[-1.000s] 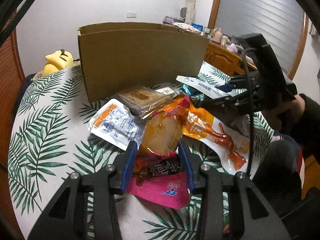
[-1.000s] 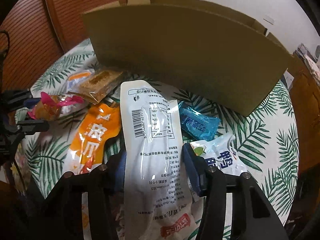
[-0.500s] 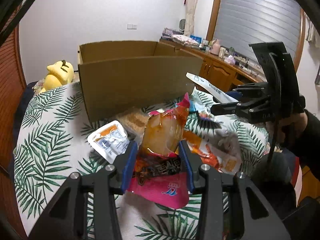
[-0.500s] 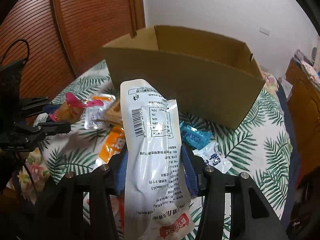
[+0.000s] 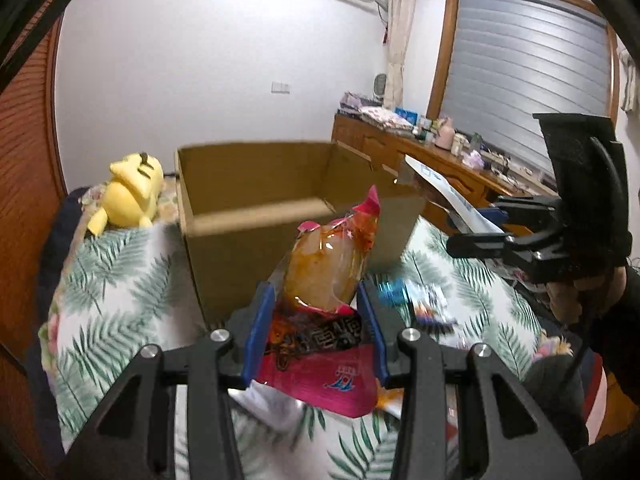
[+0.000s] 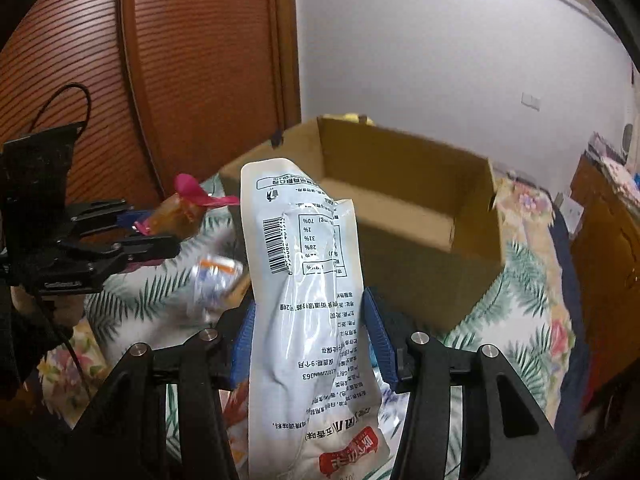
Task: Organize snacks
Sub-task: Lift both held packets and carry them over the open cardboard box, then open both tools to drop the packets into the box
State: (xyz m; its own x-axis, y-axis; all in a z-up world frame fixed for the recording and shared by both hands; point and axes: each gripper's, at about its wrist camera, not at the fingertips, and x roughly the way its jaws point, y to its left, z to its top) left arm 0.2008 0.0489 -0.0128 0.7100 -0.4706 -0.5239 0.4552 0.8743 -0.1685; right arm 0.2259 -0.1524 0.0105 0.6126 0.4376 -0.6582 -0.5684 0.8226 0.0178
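Note:
My left gripper point(image 5: 316, 320) is shut on a pink and orange snack pouch point(image 5: 326, 268), held up in front of the open cardboard box point(image 5: 248, 216). My right gripper point(image 6: 308, 328) is shut on a long white snack pouch point(image 6: 308, 280), held upright before the same box point(image 6: 400, 216). The left gripper with its pink pouch shows at the left of the right wrist view point(image 6: 160, 232). The right gripper with the white pouch shows at the right of the left wrist view point(image 5: 472, 236). The part of the box floor that shows is bare.
The table point(image 5: 120, 280) has a palm-leaf cloth. Other snack packets lie on it, blurred point(image 6: 216, 276), with a blue one point(image 5: 396, 292). A yellow plush toy point(image 5: 128, 192) sits left of the box. A wooden sideboard point(image 5: 440, 160) stands behind.
Both grippers have risen from the table with their pouches, high enough that the inside of the box shows.

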